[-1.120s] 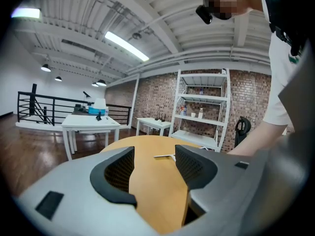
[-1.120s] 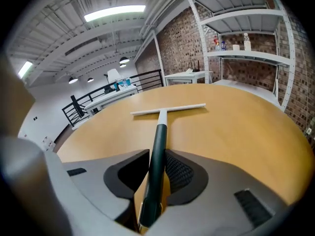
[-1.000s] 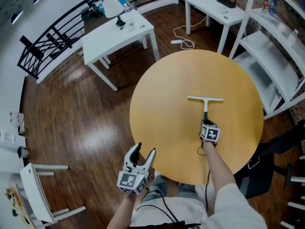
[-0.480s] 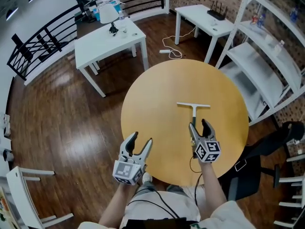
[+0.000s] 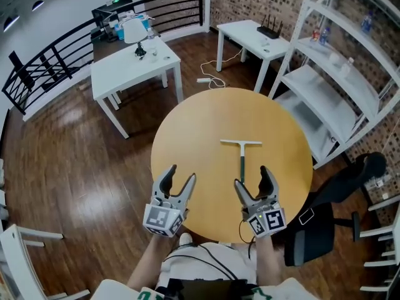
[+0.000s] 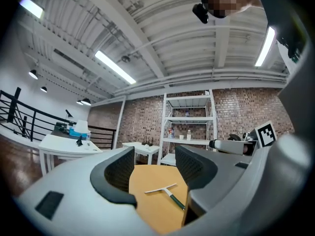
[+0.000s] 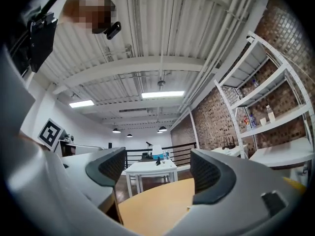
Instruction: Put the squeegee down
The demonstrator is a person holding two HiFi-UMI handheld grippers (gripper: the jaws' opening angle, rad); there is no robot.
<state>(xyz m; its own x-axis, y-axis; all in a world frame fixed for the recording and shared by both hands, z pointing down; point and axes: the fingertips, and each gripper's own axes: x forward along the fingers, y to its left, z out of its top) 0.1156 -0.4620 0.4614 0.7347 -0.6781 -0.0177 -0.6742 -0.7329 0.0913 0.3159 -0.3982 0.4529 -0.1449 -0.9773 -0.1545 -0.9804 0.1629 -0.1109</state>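
Now the right claw (image 5: 251,177), opening empty, has lifted off the squeegee (image 5: 240,157); left claw (image 5: 182,173) gapes empty.

shelf (image 5: 319,92) cut off right; items (image 5: 323,35) too small

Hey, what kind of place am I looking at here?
Probably a loft-style office or lab: an exposed brick wall, white desks, a white shelving unit and an office chair beside the round table.
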